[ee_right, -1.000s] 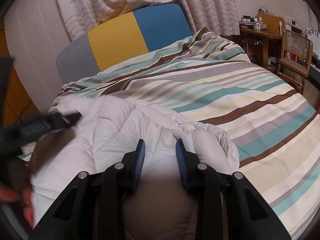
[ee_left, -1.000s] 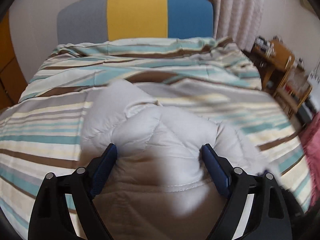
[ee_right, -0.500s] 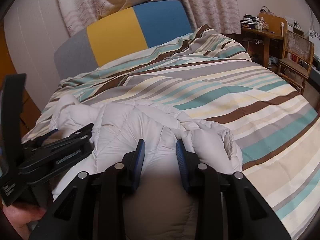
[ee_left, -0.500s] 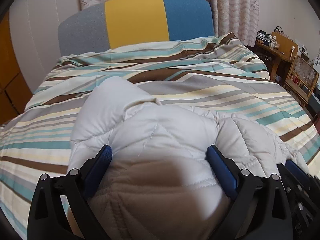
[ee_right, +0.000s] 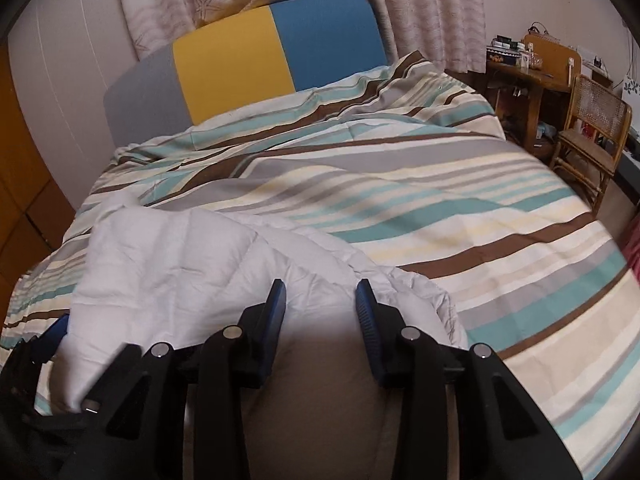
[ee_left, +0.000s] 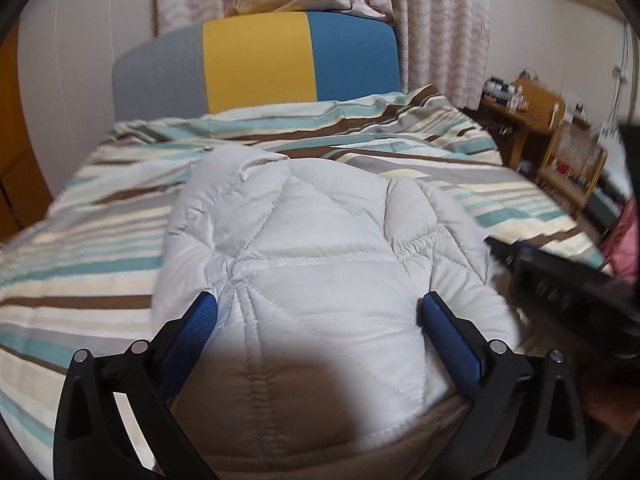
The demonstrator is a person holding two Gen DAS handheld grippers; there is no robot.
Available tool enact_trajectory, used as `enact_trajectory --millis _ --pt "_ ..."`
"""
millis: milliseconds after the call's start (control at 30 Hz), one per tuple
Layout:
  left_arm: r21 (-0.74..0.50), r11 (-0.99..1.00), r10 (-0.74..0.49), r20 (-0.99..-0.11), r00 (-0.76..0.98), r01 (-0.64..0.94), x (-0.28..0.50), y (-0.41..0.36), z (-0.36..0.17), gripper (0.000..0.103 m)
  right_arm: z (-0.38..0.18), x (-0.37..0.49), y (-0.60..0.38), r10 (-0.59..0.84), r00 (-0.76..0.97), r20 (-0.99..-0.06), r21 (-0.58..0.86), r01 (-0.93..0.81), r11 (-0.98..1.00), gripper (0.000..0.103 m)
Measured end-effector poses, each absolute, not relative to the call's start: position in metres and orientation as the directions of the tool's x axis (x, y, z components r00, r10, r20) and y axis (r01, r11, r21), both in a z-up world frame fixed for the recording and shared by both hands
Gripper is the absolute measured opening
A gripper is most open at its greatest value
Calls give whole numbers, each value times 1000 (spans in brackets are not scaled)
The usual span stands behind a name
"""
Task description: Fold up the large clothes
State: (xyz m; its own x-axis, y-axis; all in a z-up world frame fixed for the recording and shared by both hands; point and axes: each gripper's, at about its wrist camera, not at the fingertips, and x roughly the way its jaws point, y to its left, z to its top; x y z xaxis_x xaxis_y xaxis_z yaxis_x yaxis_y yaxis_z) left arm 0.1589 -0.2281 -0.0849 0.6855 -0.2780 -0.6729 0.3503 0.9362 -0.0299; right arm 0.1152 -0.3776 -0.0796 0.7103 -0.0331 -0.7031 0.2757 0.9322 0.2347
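- A white quilted jacket (ee_left: 320, 264) lies bunched on the bed (ee_right: 440, 216), on its striped cover, toward the near edge and the near left corner as the right wrist view shows it.
- The left hand-held gripper (ee_left: 318, 310) hangs over the jacket with its jaws opening, now very wide. The puffy fabric bulges up between the blue pads (ee_left: 450, 334), and both pads lie at its flanks, but whether they press on it cannot be told.
- The right hand-held gripper (ee_right: 320, 296) stands at the jacket's right end, its jaws part way apart and opening. A fold of the white fabric sits between the pads (ee_right: 366, 308); whether they pinch it cannot be told.
- In the right wrist view the left hand-held gripper shows at the lower left edge, just beside the jacket's left end.
- At the far edge of the bed stands a headboard (ee_left: 260, 60) in grey, yellow and blue panels, with patterned curtains (ee_right: 432, 8) behind it.
- Past the bed's right edge are a wooden desk (ee_right: 528, 76) with small items on it and a cane chair (ee_right: 596, 128).
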Motion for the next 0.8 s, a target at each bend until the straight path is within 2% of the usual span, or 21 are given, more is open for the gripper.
enact_trajectory --millis 167,500,733,800 --pt "-24 932 -286 -665 690 363 168 -238 -98 100 -99 118 -390 -14 728 -685 306 305 902 36" --pt "-58 923 -328 -638 697 381 165 -232 -99 100 -100 113 -392 -17 751 -660 322 304 897 39" --pt "-60 907 -354 -644 678 416 138 -201 -77 100 -81 75 -377 -30 806 -591 290 246 925 71" --pt "-64 907 -355 -650 672 417 133 -189 -75 100 -75 58 -373 -59 811 -581 257 252 933 77"
